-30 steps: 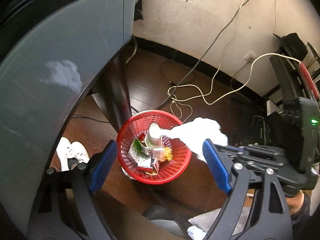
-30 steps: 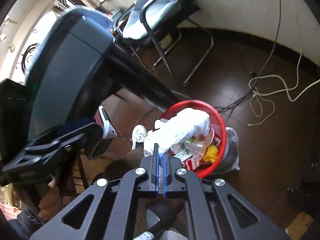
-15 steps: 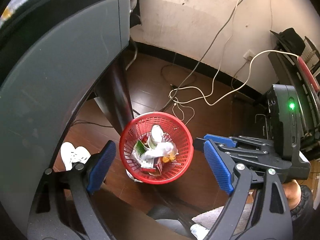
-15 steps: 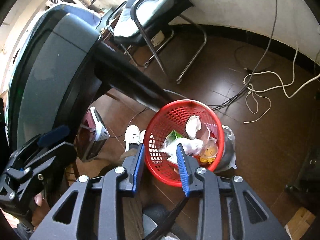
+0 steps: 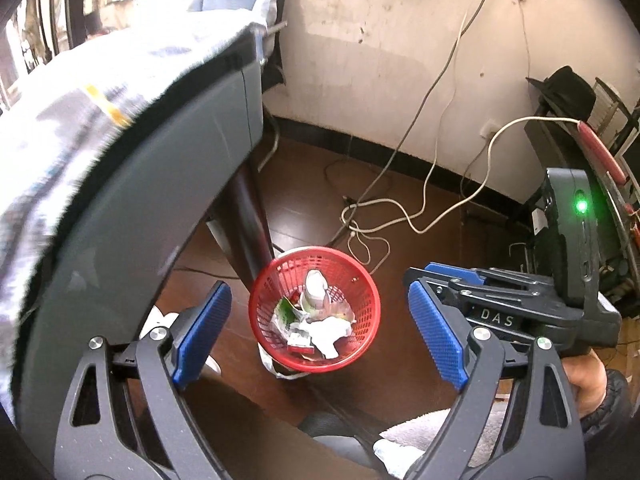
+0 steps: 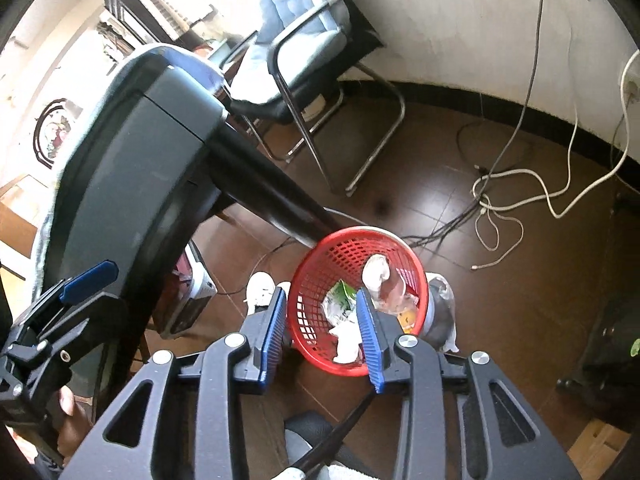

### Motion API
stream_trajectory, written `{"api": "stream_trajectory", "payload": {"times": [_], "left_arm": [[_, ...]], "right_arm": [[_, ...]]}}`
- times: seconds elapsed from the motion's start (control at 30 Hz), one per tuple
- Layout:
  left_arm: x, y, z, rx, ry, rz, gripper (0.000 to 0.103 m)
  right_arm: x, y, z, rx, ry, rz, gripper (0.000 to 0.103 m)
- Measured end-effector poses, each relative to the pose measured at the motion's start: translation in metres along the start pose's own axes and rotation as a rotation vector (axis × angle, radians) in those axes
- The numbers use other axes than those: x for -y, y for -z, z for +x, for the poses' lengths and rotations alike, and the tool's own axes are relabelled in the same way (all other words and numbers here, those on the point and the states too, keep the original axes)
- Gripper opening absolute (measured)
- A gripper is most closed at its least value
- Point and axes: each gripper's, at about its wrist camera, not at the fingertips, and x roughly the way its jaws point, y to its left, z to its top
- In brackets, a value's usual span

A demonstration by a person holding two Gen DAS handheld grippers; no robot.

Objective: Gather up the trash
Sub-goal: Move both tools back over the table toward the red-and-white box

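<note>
A red mesh basket [image 5: 360, 280] stands on the dark floor by the table leg, holding wrappers and a crumpled white tissue [image 5: 330, 332]. It also shows in the right wrist view [image 6: 344, 248], with the tissue [image 6: 346, 342] inside. My left gripper [image 5: 316, 332] is open and empty, high above the basket. My right gripper [image 6: 322, 336] is open and empty above the basket's near rim; it also shows at the right of the left wrist view [image 5: 448, 280].
A grey table [image 5: 140, 184] fills the left, its dark leg [image 6: 272, 200] beside the basket. A blue-cushioned chair [image 6: 304, 52] stands by the wall. Cables [image 5: 400, 216] lie on the floor. White shoes [image 6: 260, 288] sit left of the basket.
My right gripper opened and let go of the white tissue, which dropped into the basket. Both grippers have risen away from the basket.
</note>
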Motion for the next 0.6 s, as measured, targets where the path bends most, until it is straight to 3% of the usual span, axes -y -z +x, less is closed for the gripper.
{"api": "stream_trajectory", "payload": {"times": [0.6], "left_arm": [[0.008,0.036,-0.115,0.23,-0.126,0.021,0.093]], "right_arm": [[-0.093,0.008,-0.098,0.198,-0.072,-0.201,0.045]]}}
